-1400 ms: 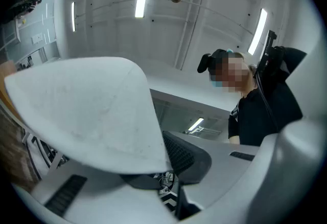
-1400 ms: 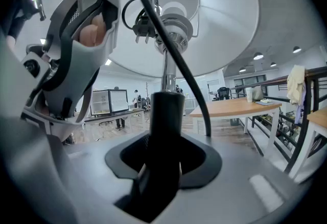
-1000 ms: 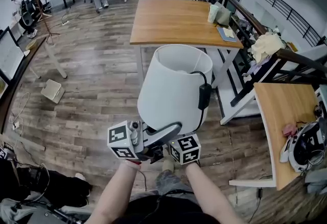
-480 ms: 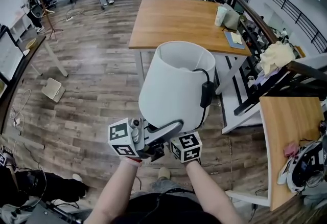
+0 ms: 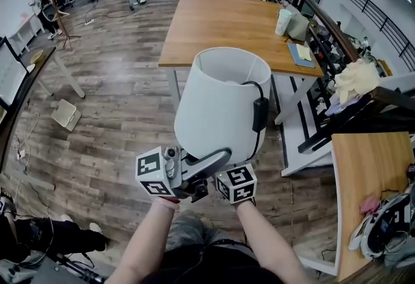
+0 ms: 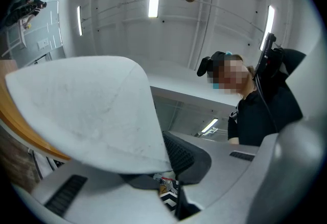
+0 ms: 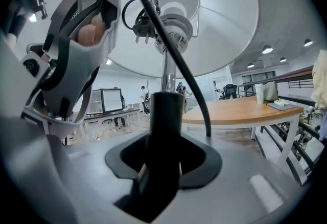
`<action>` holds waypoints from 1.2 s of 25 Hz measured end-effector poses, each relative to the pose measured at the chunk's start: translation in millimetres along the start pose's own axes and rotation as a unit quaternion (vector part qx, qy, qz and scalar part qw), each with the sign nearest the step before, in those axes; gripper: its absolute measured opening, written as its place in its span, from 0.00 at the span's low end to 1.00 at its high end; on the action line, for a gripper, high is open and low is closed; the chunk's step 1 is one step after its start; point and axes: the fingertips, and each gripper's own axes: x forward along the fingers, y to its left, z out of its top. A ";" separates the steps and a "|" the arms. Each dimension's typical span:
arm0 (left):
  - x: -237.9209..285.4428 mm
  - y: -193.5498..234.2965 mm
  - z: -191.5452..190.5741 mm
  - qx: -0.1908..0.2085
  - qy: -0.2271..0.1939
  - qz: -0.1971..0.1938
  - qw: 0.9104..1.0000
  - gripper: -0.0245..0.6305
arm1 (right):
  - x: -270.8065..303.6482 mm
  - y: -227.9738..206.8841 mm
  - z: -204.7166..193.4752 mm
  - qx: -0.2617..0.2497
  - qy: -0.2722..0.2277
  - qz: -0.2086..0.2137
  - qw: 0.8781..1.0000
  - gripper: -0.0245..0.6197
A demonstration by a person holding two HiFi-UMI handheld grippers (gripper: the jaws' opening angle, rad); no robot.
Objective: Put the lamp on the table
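The right gripper (image 7: 162, 164) is clamped narrowly on the lamp's black stem (image 7: 166, 110), which stands upright between its 2 jaws. A black cord (image 7: 173, 49) runs up past the stem at 1 o'clock and into the bulb fitting. The left gripper (image 6: 173, 182) has its jaws drawn close together, and the lower rim of the white shade (image 6: 87, 110) comes down between its pads from 10 o'clock. It appears to be pinching that rim to steady the shade.

In the head view the lamp (image 5: 224, 104) is held in the air in front of the person, above the wooden floor (image 5: 117, 107), with both grippers just under the shade at 6 o'clock. The long wooden worktop (image 5: 220, 23) lies beyond it at 12 o'clock, near but not under it. A cup (image 5: 283, 20) and a few other things sit at the worktop's far end, at 2 o'clock.

The pick-up is done, as I judge it, and the carry is well along. What is left is to bring the lamp over the bare near part of the worktop, set its base down level, and open both grippers.
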 end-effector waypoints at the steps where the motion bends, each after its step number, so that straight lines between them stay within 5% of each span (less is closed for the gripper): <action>1: 0.4 4.2 -0.1 -0.002 0.001 0.000 1.000 0.07 | 2.3 -2.8 -0.6 0.002 0.001 -0.001 1.000 0.28; 12: 6.7 83.5 13.4 -0.026 0.002 -0.014 1.000 0.07 | 55.6 -59.5 4.8 0.011 0.010 -0.023 1.000 0.28; 30: 18.3 248.5 89.4 -0.050 0.011 -0.047 0.998 0.07 | 194.5 -160.4 61.7 0.020 0.009 -0.063 0.998 0.28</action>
